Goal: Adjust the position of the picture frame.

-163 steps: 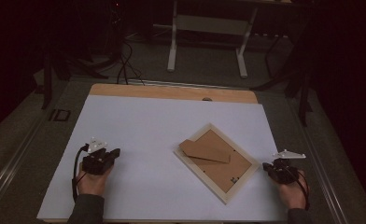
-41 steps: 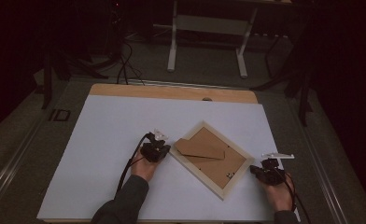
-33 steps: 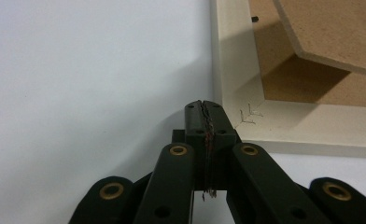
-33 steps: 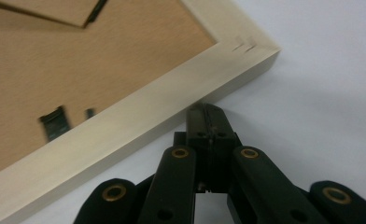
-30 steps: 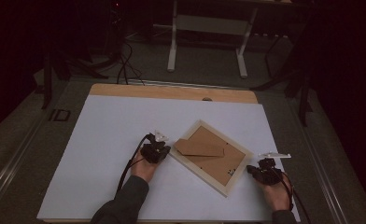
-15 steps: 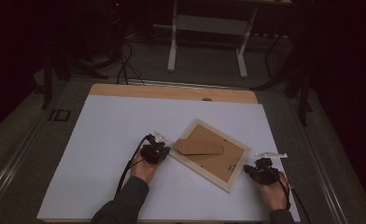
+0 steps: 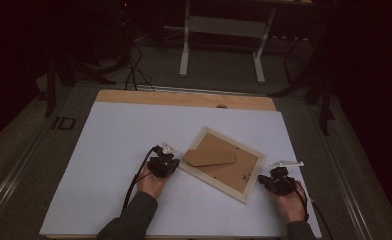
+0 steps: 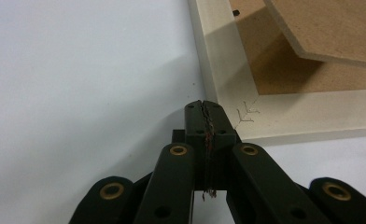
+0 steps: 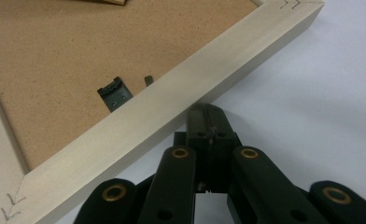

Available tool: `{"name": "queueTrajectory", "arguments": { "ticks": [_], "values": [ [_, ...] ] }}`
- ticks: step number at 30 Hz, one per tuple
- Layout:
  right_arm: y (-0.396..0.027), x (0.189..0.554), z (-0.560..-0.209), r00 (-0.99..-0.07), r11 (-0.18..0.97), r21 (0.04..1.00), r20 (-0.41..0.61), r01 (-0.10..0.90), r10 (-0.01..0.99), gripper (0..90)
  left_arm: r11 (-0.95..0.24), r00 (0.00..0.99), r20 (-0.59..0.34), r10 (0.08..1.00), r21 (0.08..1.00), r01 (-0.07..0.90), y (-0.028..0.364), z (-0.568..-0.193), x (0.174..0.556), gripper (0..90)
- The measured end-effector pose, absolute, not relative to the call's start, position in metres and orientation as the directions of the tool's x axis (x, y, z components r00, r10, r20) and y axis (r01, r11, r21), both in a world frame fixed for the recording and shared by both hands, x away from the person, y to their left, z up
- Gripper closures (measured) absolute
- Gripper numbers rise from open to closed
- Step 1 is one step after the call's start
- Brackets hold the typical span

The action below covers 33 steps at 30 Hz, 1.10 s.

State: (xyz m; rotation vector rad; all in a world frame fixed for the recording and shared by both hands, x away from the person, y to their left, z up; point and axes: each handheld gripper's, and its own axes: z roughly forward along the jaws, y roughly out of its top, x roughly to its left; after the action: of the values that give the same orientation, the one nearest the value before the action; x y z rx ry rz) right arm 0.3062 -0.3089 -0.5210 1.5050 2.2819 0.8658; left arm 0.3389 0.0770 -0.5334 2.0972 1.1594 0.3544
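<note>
- Your picture frame (image 7: pixel 222 163) lies face down, turned at an angle, right of centre in the high view on the white sheet (image 7: pixel 114 145); its brown backing and the stand flap (image 7: pixel 210 158) face up.
- Your left gripper (image 7: pixel 165 165) has its jaws pressed together on nothing, tips against the frame's left corner (in the left gripper view they meet the pale wood at centre).
- Your right gripper (image 7: pixel 274 181) is likewise closed and empty, tips at the frame's lower right edge.
- In the right gripper view the small metal hanger (image 9: pixel 115 92) is partly cut off by the wood rail.
- The room beyond the table is too dark to read.
</note>
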Motion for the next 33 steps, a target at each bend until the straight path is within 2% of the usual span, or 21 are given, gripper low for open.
{"name": "queueTrajectory", "arguments": {
  "ticks": [33],
  "values": [
    [-0.288, 0.334, -0.519, -0.471, 0.344, 0.591, 0.07, 0.73, 0.879, 90.0, -0.329, 0.517, -0.107, 0.849, 0.658, 0.677, 0.089, -0.528, 0.325, 90.0]
  ]
}}
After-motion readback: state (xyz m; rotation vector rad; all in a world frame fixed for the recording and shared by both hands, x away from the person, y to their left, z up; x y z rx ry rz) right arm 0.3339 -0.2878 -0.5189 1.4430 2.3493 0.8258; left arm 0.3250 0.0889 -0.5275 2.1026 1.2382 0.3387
